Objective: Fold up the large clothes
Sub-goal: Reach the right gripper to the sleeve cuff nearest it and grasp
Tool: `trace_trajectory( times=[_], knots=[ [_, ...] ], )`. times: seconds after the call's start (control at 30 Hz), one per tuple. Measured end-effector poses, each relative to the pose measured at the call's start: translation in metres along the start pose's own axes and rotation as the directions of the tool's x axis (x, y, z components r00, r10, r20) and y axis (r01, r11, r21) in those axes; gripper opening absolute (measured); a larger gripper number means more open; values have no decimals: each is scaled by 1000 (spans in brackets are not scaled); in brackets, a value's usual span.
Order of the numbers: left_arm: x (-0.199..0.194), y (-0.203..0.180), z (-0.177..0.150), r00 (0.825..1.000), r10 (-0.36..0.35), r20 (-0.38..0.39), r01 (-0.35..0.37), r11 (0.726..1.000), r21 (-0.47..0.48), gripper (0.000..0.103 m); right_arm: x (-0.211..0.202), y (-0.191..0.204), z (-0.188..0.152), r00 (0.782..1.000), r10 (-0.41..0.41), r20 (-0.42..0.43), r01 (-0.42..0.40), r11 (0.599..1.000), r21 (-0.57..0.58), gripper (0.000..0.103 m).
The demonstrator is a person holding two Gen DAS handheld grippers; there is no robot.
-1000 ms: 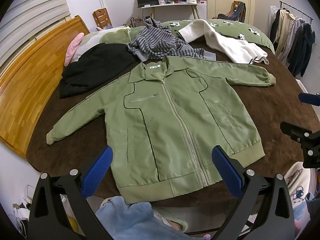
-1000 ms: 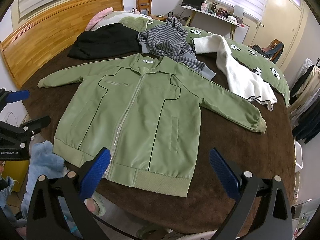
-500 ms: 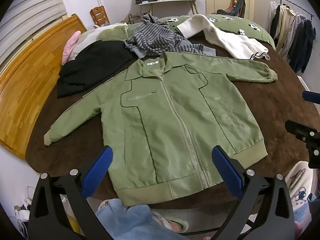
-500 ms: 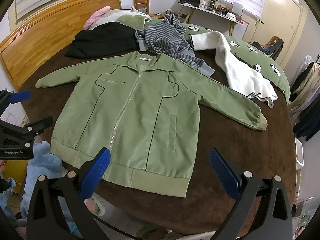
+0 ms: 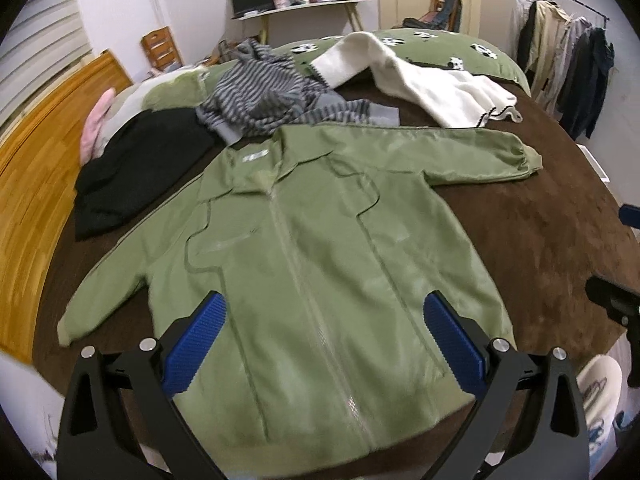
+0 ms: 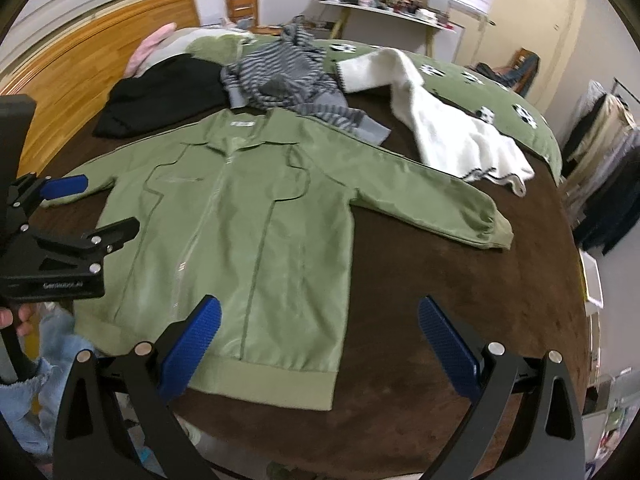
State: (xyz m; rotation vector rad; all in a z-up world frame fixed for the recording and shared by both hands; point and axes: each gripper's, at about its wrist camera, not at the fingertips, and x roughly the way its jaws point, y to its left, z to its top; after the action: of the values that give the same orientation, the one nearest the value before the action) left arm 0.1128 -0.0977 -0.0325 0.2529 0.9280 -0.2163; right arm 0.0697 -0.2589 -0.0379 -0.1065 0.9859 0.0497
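Note:
A large green zip-up jacket (image 5: 320, 240) (image 6: 240, 240) lies front up on the brown bed cover (image 5: 540, 240), with both sleeves spread out to the sides. In the left wrist view my left gripper (image 5: 324, 344) hangs open over the jacket's lower body near the hem, holding nothing. The right wrist view has my right gripper (image 6: 320, 344) open above the hem's right corner and the bare cover beside it. The left gripper (image 6: 96, 208) also shows at that view's left edge, near the jacket's left sleeve, held by a hand.
Behind the jacket lie a black garment (image 5: 140, 168), a grey striped hoodie (image 5: 264, 100) and a white fleece (image 5: 432, 88). A wooden headboard (image 5: 36, 160) runs along the left. A green patterned duvet (image 6: 460, 76) covers the far side. Hanging clothes (image 5: 568, 52) stand at the right.
Both grippers have moved forward over the bed towards the jacket, which now looks larger and motion-blurred. The left gripper has passed from in front of the hem to above it. Both stay open.

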Motion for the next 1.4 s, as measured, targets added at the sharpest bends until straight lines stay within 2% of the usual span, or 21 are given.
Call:
trace_trajectory(
  times=[0.4, 0.5, 0.6, 0.67, 0.8, 0.87, 1.03, 1.27, 1.33, 1.4],
  knots=[
    [94, -55, 83, 998, -64, -15, 65, 996, 64, 97, 52, -96, 25, 998, -70, 10, 66, 980, 187, 97],
    [124, -65, 93, 995, -95, -37, 97, 994, 45, 97, 68, -122, 27, 997, -73, 14, 68, 968, 244, 97],
    [160, -75, 101, 991, -121, -65, 124, 991, 42, 97, 86, -147, 27, 993, -114, 30, 101, 953, 284, 97],
    [184, -80, 105, 990, -119, -81, 123, 991, 46, 97, 104, -163, 24, 989, -150, 18, 137, 940, 312, 97],
    [239, -85, 113, 988, -106, -109, 110, 993, 34, 97, 149, -204, 12, 992, -122, 11, 107, 903, 417, 97],
    [259, -87, 114, 986, -121, -114, 125, 992, 30, 97, 165, -221, 6, 990, -140, 11, 119, 877, 465, 97],
    [309, -92, 116, 983, -126, -136, 131, 991, 31, 97, 196, -249, 1, 985, -170, 1, 145, 846, 513, 97],
    [351, -99, 121, 976, -144, -162, 153, 987, 48, 98, 228, -280, -4, 994, -104, 41, 61, 813, 579, 94],
    [357, -100, 117, 975, -138, -174, 151, 986, 63, 98, 241, -295, -6, 996, -60, 62, 9, 789, 615, 88],
    [358, -102, 113, 979, -125, -161, 141, 986, 88, 98, 253, -311, -8, 996, -38, 81, -25, 753, 657, 86]
  ],
)
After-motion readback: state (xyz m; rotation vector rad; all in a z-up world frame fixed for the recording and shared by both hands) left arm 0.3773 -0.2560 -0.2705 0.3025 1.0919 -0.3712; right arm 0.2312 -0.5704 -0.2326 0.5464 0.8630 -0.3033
